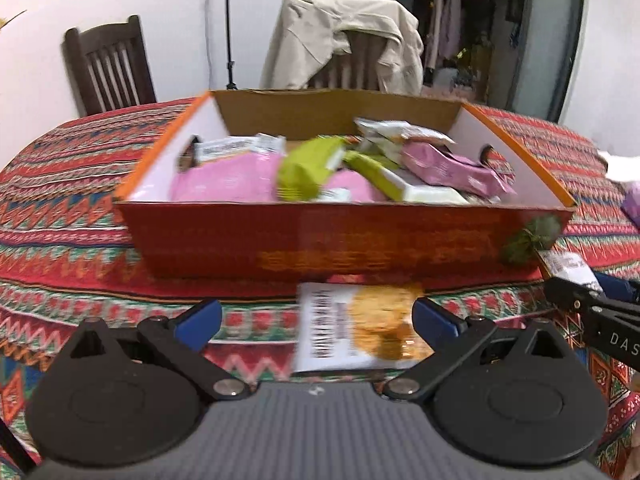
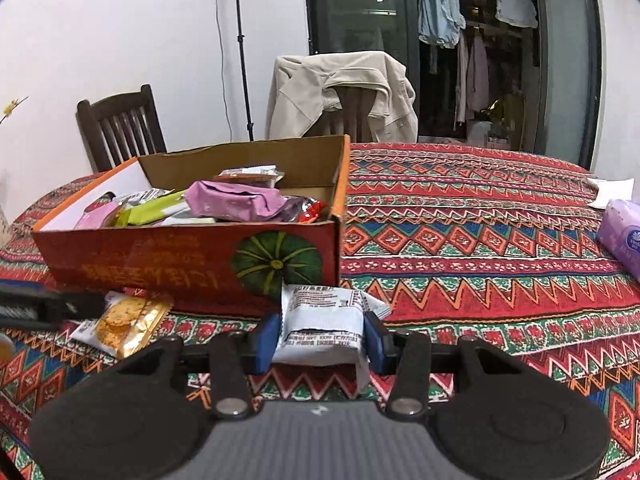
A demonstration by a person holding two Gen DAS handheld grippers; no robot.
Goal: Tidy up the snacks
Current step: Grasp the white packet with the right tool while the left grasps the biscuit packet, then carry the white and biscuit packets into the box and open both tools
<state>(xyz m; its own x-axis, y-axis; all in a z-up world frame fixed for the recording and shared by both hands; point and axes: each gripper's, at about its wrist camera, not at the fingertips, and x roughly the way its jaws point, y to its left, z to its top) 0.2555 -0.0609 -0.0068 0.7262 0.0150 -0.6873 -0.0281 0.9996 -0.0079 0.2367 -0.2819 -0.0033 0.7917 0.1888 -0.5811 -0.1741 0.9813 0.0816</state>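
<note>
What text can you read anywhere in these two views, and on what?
"DAS": right gripper arm, cut off at the frame edge.
Box front: yellow characters, too blurred to read.
White packet held in the right gripper: small print, too small to read.
Cracker packet: dark lettering, blurred.
Tissue pack: logo, unreadable.

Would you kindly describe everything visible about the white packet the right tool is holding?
The white snack packet is a small, crinkled foil-like pouch with black printed text and a barcode-like block, facing the camera. It sits pinched between the right tool's blue pads, one on each side, bulging slightly. It is held in front of the orange cardboard box, above the patterned tablecloth; whether it touches the cloth is unclear.
</note>
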